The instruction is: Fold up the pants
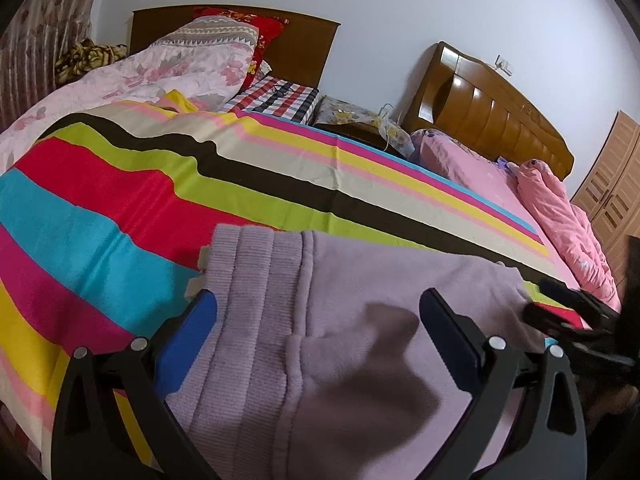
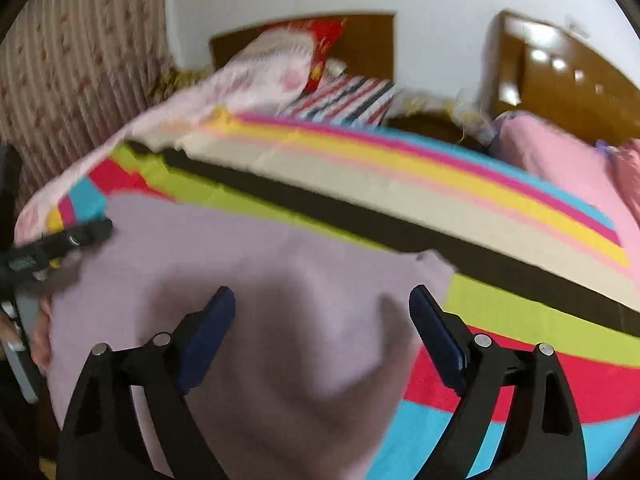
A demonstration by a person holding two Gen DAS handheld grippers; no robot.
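Note:
Light purple pants (image 1: 320, 320) lie on the striped bed cover (image 1: 120, 184), ribbed waistband at their left end. My left gripper (image 1: 318, 302) is open, its fingers straddling the pants by the waistband, nothing held. In the right wrist view the pants (image 2: 260, 280) spread under my right gripper (image 2: 322, 300), which is open and empty above the cloth. The right gripper also shows at the right edge of the left wrist view (image 1: 568, 308); the left gripper shows at the left edge of the right wrist view (image 2: 60, 244). The right view is blurred.
A floral quilt (image 1: 140, 76) and pillows are piled at the head of the bed by a dark headboard (image 1: 304, 48). A second bed with pink bedding (image 1: 540, 200) stands to the right. A wardrobe (image 1: 612, 184) is at far right.

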